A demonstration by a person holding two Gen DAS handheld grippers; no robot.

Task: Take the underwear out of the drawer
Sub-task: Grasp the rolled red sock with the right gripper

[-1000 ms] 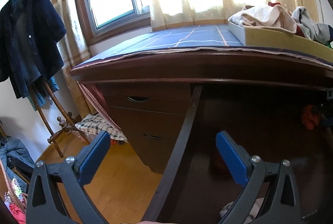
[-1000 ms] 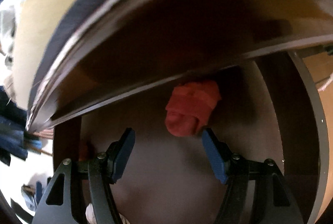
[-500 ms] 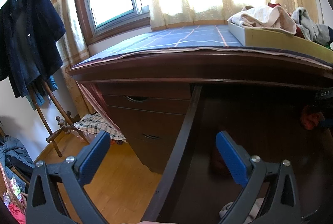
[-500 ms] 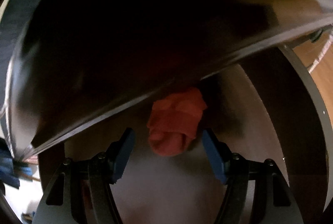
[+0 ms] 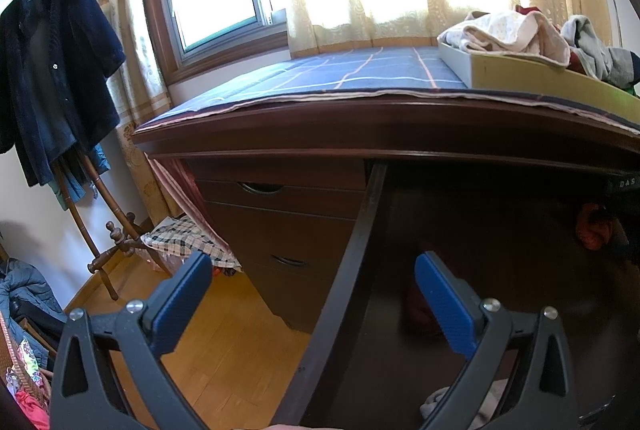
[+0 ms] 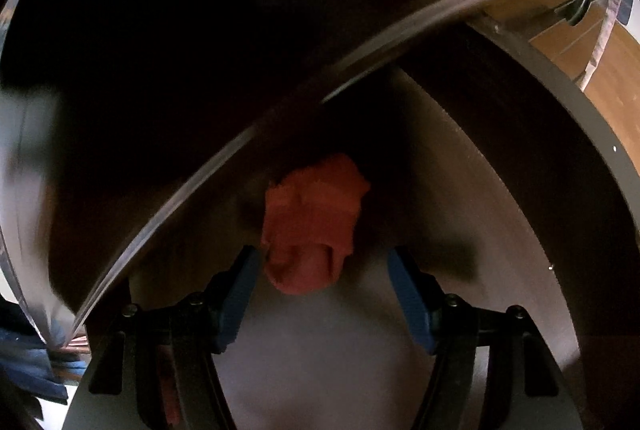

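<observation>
A rolled red piece of underwear (image 6: 312, 222) lies on the floor of the open dark wood drawer (image 6: 520, 158), partly under the desk's front edge. My right gripper (image 6: 323, 258) points down at it, and its jaws have just been closing. The lower end of the underwear sits between the blue pads, near the left pad and apart from the right one. In the left wrist view the underwear (image 5: 594, 230) shows far right in the drawer. My left gripper (image 5: 312, 270) stands open and empty, straddling the drawer's left wall (image 5: 360, 230).
On the desk lies a blue checked cloth (image 5: 360, 70) and a tray (image 5: 520, 68) heaped with clothes. Closed drawers (image 5: 280, 214) stand left of the open one. A coat rack with a dark coat (image 5: 52, 70) is far left. A pale cloth (image 5: 440, 398) lies at the drawer's front.
The right wrist view has rolled and gone deeper under the desk edge. The red underwear now sits lower, between the pads, which stand slightly closer together. The left gripper has not moved.
</observation>
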